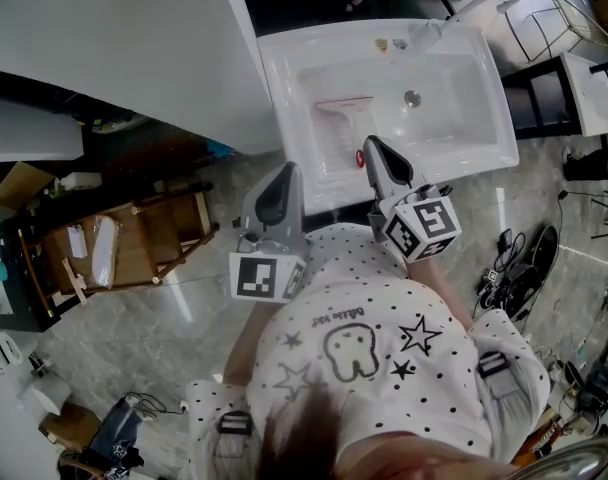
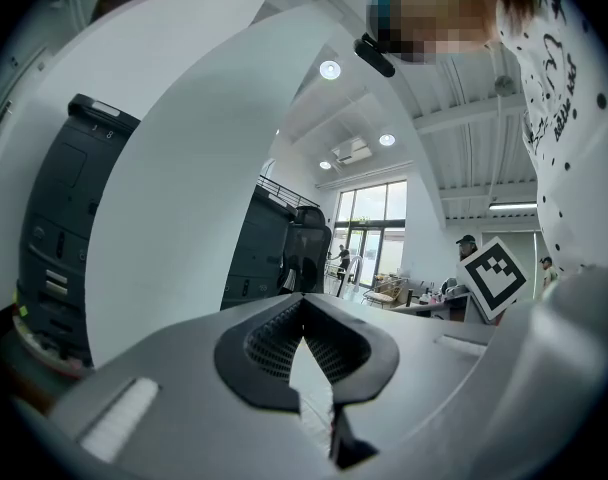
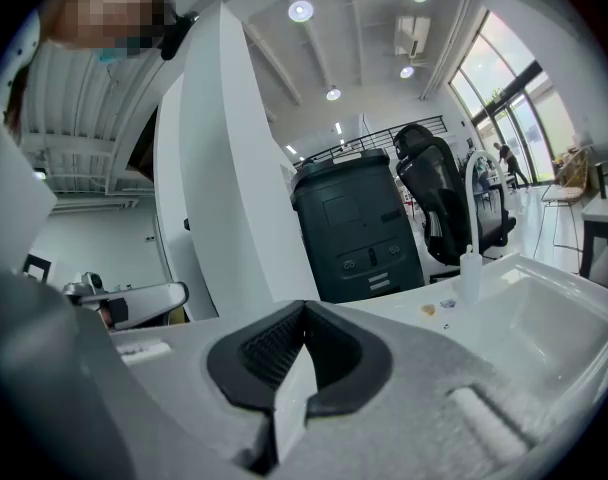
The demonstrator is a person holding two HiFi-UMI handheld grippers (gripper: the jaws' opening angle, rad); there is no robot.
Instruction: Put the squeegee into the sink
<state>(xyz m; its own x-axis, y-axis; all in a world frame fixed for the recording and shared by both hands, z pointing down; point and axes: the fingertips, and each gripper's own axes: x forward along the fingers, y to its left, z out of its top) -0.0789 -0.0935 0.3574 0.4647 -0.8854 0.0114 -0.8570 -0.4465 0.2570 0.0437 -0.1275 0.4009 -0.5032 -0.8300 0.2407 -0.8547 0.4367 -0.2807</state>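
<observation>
Nearest, at the person's chest, the left gripper (image 2: pixel 304 304) and right gripper (image 3: pixel 303 313) are held short of the basin, so the placing step is judged done. Nothing more seems called for than a withdrawal kept clear of the rim. The left gripper's jaws are pressed together on nothing. The right gripper's jaws are likewise closed and empty, its tip near the handle end but gripping nothing. Farther off, the squeegee (image 1: pixel 345 118) is seen lying in the left part of the sink (image 1: pixel 464 118), blade toward the tap side

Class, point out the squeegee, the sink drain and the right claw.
squeegee (image 1: pixel 344 108), head view, middle of its blade end.
sink drain (image 1: pixel 412 98), head view, its centre.
right claw (image 1: pixel 370 146), head view, closed tips.
</observation>
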